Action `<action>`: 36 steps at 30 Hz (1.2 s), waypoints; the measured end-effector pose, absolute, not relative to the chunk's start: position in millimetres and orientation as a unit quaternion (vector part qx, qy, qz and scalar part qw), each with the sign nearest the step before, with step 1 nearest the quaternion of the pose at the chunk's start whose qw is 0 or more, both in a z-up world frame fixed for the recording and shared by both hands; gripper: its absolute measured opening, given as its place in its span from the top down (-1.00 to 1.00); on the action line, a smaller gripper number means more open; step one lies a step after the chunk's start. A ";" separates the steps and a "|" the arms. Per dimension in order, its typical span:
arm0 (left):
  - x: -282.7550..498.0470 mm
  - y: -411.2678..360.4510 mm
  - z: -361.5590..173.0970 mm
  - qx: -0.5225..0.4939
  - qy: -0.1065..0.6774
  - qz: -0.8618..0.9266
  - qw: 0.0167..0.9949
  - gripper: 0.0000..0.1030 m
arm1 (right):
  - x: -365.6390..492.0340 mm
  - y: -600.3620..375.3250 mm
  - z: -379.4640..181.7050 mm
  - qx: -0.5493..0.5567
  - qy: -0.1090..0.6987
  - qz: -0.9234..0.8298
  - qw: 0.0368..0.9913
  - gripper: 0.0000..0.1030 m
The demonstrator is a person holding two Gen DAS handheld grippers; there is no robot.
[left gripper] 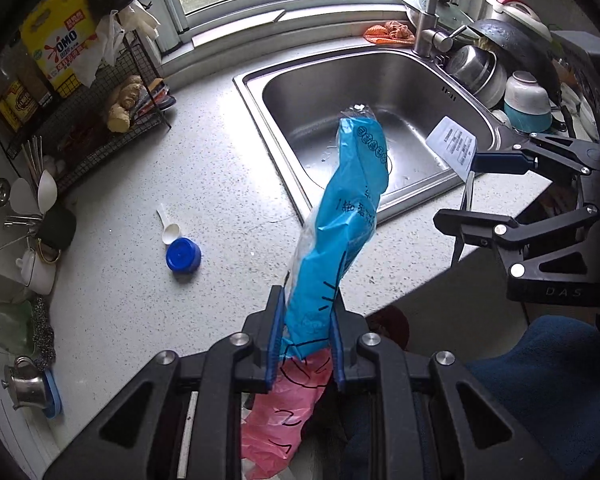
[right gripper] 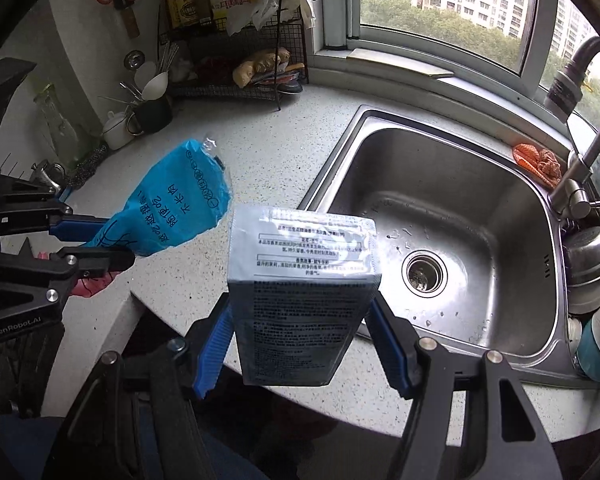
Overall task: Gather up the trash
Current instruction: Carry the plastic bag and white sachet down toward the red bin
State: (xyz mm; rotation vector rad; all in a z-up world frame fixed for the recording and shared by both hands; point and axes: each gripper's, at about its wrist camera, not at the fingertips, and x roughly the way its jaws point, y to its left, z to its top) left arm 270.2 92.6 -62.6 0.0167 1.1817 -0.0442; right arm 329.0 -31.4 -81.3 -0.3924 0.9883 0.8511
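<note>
My left gripper [left gripper: 306, 340] is shut on a crumpled blue and pink plastic wrapper [left gripper: 348, 208], which sticks up from the jaws above the speckled counter [left gripper: 220, 168]. The right wrist view shows that same left gripper [right gripper: 100, 244] and wrapper [right gripper: 172, 208] at the left. My right gripper [right gripper: 300, 332] is shut on a grey printed carton [right gripper: 300, 280], held over the counter's front edge beside the sink [right gripper: 340, 152]. In the left wrist view the right gripper [left gripper: 472, 188] holds the carton [left gripper: 452, 146] at the sink's near corner. A blue cap [left gripper: 183, 255] and a white scoop [left gripper: 168, 224] lie on the counter.
A steel sink [left gripper: 256, 80] with a tall faucet [left gripper: 430, 20] fills the middle. Pots and bowls [left gripper: 500, 76] are stacked to its right. A black wire rack [left gripper: 100, 120] with ginger and bottles stands at the back left. A utensil cup [left gripper: 56, 224] and a small kettle [left gripper: 24, 384] line the left wall.
</note>
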 end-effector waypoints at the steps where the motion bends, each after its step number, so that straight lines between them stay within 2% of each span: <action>1: 265.5 85.4 -63.3 0.009 0.559 -0.022 0.829 0.64 | 324.2 -38.5 -81.8 -0.179 0.458 0.393 0.777 -0.21; 12: 211.0 10.7 -82.7 0.007 0.586 -0.028 0.810 0.64 | 276.6 -102.7 -96.3 -0.171 0.475 0.387 0.772 -0.21; 19: 202.2 -15.3 -117.3 0.001 0.609 -0.046 0.792 0.64 | 262.2 -120.3 -128.3 -0.168 0.506 0.375 0.759 -0.21; 25: 202.2 -29.3 -175.1 -0.008 0.633 -0.075 0.771 0.64 | 257.4 -125.9 -179.1 -0.166 0.536 0.359 0.746 -0.21; 36: 209.2 -46.6 -314.4 -0.003 0.668 -0.037 0.743 0.64 | 254.3 -123.8 -292.9 -0.157 0.563 0.351 0.732 -0.21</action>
